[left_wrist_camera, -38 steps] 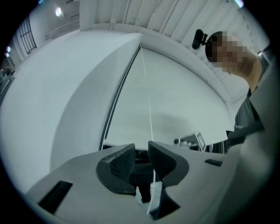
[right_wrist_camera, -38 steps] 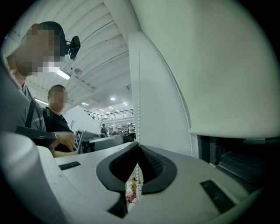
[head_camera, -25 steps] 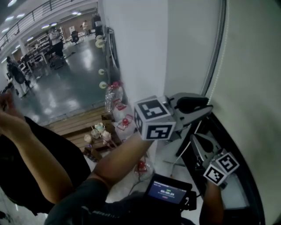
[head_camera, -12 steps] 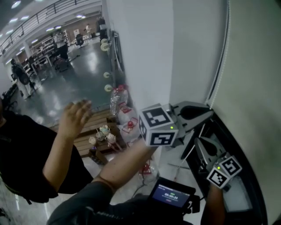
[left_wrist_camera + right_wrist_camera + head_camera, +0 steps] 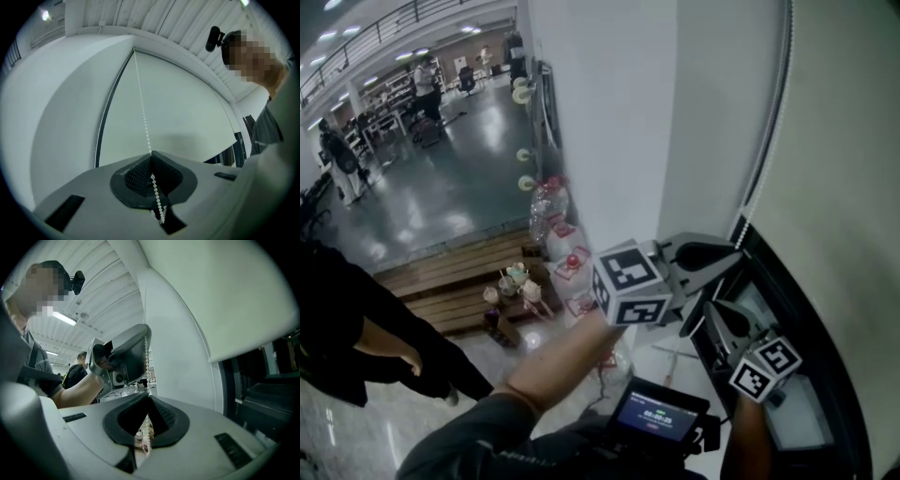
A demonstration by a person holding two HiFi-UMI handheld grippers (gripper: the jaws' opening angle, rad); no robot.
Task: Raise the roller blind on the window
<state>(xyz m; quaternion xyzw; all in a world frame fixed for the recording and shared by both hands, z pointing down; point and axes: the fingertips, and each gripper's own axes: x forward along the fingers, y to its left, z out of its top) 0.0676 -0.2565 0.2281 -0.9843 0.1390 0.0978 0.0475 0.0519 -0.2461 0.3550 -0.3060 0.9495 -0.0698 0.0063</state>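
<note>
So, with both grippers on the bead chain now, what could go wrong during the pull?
The jaws of the left gripper have just been closing on the bead chain. The chain is thin, so its beads may slip through the jaws under pull. The right gripper is shut on what seems to be the same strand below, so slack could bunch between them.
</note>
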